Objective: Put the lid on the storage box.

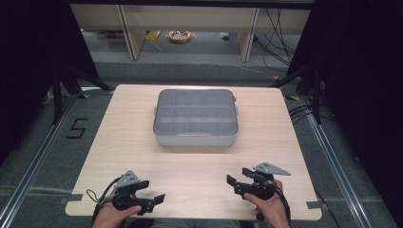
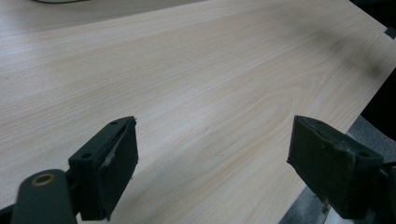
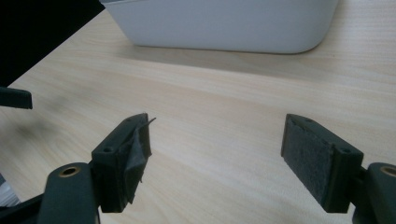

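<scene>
A grey box (image 1: 196, 118) with a see-through lid over many small compartments sits shut on the far middle of the wooden table (image 1: 128, 142). My left gripper (image 1: 151, 191) is held low at the near left edge, its jaws wide apart over bare wood (image 2: 212, 163). At the near right, my right gripper (image 1: 239, 176) also stands open with nothing between its pads (image 3: 217, 158), pointing toward the box, whose pale wall (image 3: 224, 23) lies well ahead of it. Both grippers are far short of the box.
The table's near edge (image 2: 336, 135) runs just under the left gripper. A dark jaw tip (image 3: 14, 98) pokes in at the left of the right gripper view. Beyond the table are grey floor, desk legs (image 1: 130, 38) and cables (image 1: 273, 33).
</scene>
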